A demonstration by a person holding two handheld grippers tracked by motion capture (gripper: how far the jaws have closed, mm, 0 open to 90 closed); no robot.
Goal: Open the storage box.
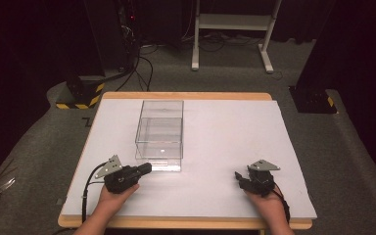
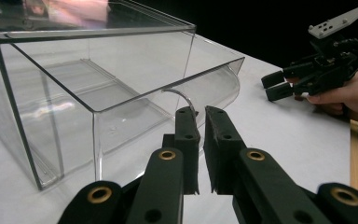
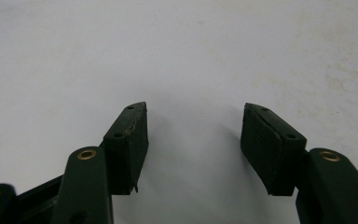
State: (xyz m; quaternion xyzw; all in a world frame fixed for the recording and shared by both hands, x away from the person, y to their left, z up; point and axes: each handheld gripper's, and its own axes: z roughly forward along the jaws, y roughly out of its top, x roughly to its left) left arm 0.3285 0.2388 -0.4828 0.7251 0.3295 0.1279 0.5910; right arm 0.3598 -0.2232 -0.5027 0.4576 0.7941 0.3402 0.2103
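Note:
A clear plastic box [image 1: 159, 134] stands left of centre on the white table [image 1: 225, 127]. Its near end [image 2: 205, 88] has a curved clear lip. My left gripper [image 1: 147, 168] lies on the table at the box's near right corner. In the left gripper view its jaws [image 2: 201, 112] stand almost together with nothing between them, just short of the curved lip. My right gripper [image 1: 240, 177] rests near the front right of the table, open. Its jaws [image 3: 193, 112] are spread wide over bare white table. It also appears far off [image 2: 275, 86] in the left gripper view.
The table's wooden front edge [image 1: 186, 223] runs beneath both hands. Beyond the table are a grey carpet, a white frame stand [image 1: 232, 29] and black posts with yellow-striped bases [image 1: 81, 95]. Bare white surface lies between the box and the right gripper.

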